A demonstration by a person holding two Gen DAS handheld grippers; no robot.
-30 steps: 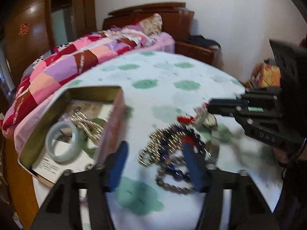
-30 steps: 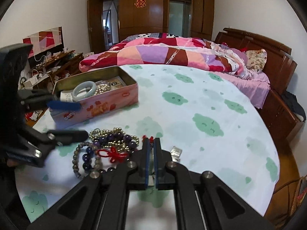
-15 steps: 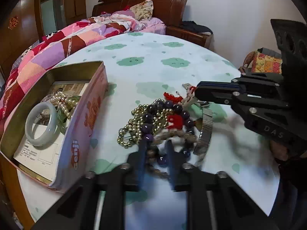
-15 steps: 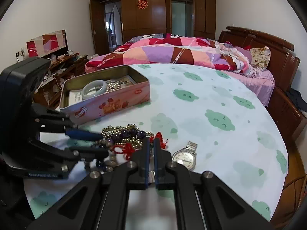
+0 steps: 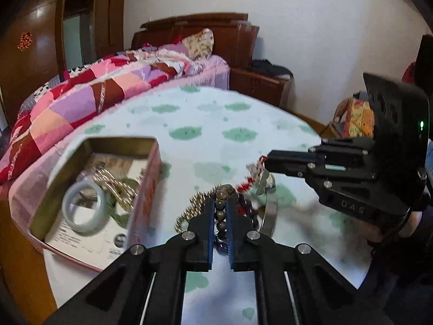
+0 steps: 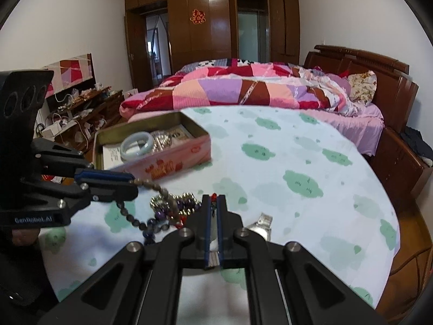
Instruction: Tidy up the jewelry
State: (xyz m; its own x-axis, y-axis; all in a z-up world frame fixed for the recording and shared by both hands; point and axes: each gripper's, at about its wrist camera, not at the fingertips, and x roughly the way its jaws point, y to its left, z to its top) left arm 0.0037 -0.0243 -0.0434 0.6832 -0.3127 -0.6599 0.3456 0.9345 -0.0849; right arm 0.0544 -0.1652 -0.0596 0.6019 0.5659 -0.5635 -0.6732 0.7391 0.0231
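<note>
My left gripper (image 5: 219, 205) is shut on a brown bead bracelet (image 5: 220, 216) and lifts it off the jewelry pile; the strand (image 6: 151, 187) hangs from it in the right wrist view. My right gripper (image 6: 213, 200) is shut on a red-corded piece (image 5: 257, 168) next to a silver watch (image 6: 261, 226). Gold beads (image 5: 192, 205) and purple beads (image 6: 159, 216) lie tangled between the grippers. A pink tin box (image 5: 146, 189) at the left holds a pale jade bangle (image 5: 84, 207) and more beads.
The round table (image 6: 297, 162) has a white cloth with green blotches. A bed with a patchwork quilt (image 6: 243, 86) stands behind it. A wooden headboard and nightstand (image 5: 259, 84) are at the far side.
My left gripper closed on the brown bead bracelet and lifted it from the pile. My right gripper stayed shut on the red-corded piece and rose slightly.
</note>
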